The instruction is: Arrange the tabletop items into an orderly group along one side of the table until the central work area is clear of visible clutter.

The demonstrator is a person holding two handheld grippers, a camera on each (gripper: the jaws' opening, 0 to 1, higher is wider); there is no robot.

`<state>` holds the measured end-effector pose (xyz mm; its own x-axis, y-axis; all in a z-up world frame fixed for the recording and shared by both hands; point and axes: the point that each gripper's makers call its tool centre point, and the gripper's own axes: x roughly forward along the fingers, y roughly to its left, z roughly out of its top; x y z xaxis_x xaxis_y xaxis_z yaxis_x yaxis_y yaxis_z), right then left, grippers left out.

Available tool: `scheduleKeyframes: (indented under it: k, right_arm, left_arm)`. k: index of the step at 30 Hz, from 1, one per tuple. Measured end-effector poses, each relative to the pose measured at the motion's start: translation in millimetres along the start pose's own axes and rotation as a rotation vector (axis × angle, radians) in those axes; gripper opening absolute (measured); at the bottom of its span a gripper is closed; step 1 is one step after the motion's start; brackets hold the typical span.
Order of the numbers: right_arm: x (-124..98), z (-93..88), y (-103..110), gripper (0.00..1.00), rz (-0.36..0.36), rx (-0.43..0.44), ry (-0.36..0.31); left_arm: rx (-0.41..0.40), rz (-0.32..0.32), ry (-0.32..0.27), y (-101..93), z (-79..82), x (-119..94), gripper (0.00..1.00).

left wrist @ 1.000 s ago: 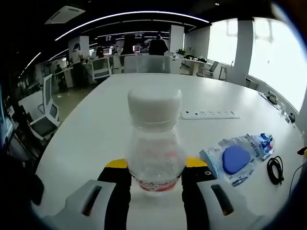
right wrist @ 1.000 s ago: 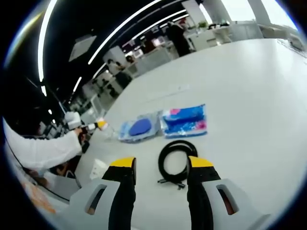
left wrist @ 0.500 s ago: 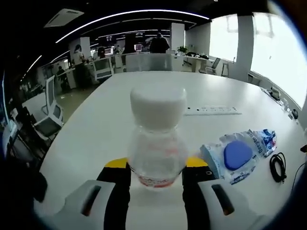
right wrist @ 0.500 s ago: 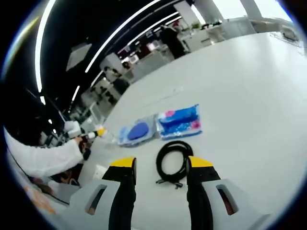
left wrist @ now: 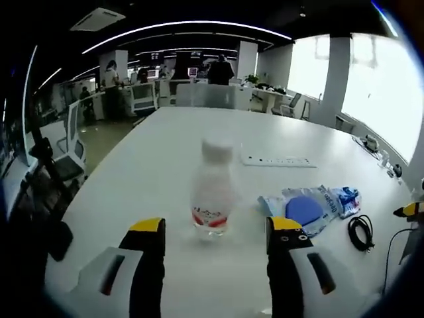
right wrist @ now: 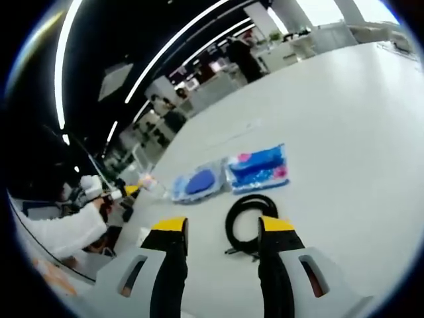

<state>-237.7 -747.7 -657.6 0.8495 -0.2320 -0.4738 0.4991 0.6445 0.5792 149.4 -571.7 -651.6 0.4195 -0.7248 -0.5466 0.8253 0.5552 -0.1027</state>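
Left gripper [left wrist: 215,228], jaws wide and empty, faces the upright water bottle [left wrist: 212,192] just ahead; right gripper [right wrist: 215,228] (also open, empty) should straddle the coiled cable [right wrist: 250,222] squarely before closing.

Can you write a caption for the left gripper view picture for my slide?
Open left gripper facing an upright water bottle on a white table, blue packet beside it.

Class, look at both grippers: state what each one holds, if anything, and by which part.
Nothing is held. The left gripper is open, the water bottle standing free on the table beyond its jaws. The right gripper is open above the coiled black cable.
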Motion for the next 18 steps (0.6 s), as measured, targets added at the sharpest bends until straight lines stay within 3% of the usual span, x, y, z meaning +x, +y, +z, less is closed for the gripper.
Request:
scheduleKeyframes:
  k: [4,6,9,13,18]
  right_arm:
    - [-2,-5.4,0,0.4,0.01,-0.012,0.014]
    - [-4,-9.4,-2,0.4,0.004,-0.083,0.043]
    - [-5,-8.2,1,0.4,0.02,-0.061,0.033]
    - [-5,-7.6,1,0.4,0.024,-0.072,0.036]
    - [-8,-3.6,2,0.45,0.036,-0.112,0.035]
  left_arm:
    - [-0.005,-0.002,-0.007,-7.8,-9.0,-22,0.65]
    - [-0.004,0.003,-0.006,-9.4,-12.9,-31,0.64]
    - [-0.012,0.011,-0.021,-10.0,-13.3,-42,0.65]
    - [-0.047,0.0,-0.016,-13.8,-16.5,-48,0.74]
    - [-0.075,-0.063,0.036,-31.6,-34.3,-56,0.92]
